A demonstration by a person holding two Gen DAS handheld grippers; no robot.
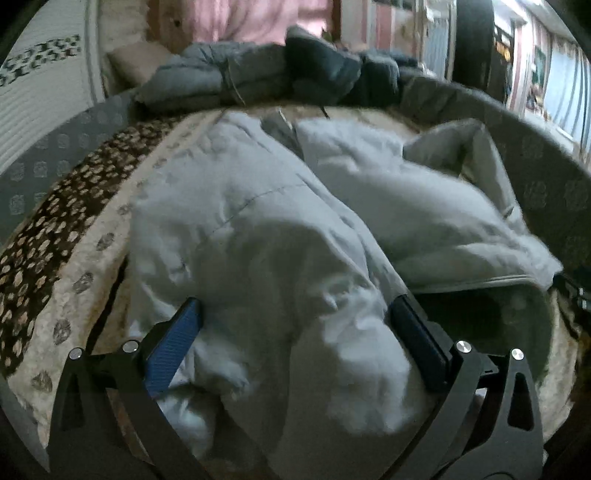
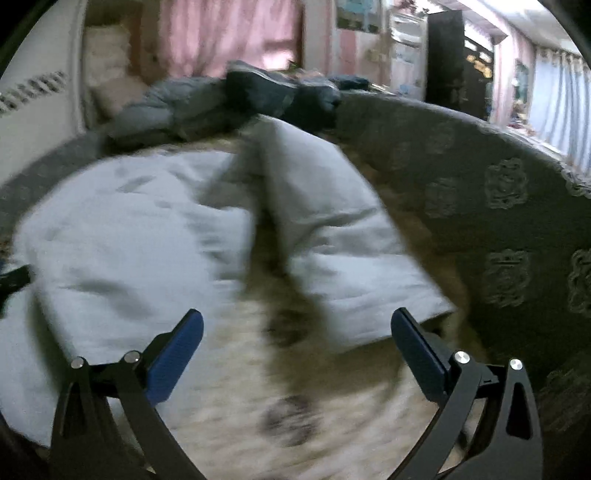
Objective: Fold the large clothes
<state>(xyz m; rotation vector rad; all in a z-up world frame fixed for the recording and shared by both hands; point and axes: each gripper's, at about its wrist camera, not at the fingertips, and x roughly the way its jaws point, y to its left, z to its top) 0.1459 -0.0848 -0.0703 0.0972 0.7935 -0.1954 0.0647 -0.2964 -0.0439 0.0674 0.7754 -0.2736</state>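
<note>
A large pale grey padded jacket (image 1: 280,229) lies crumpled on a bed. My left gripper (image 1: 295,310) is open, its blue pads wide apart with a puffy fold of the jacket bulging between them. In the right wrist view the same jacket (image 2: 122,236) spreads at left, with one sleeve (image 2: 332,229) running from the far middle down to the right. My right gripper (image 2: 295,321) is open above the beige blanket (image 2: 236,369), between the jacket body and the sleeve, with nothing between its pads. That view is blurred by motion.
The bed carries a beige blanket with dark spots (image 1: 70,266) and a grey patterned cover (image 2: 498,206) at right. A heap of dark blue and grey clothes (image 1: 280,74) lies at the far end. Pink curtains (image 2: 229,33) and a dark cabinet (image 2: 447,55) stand behind.
</note>
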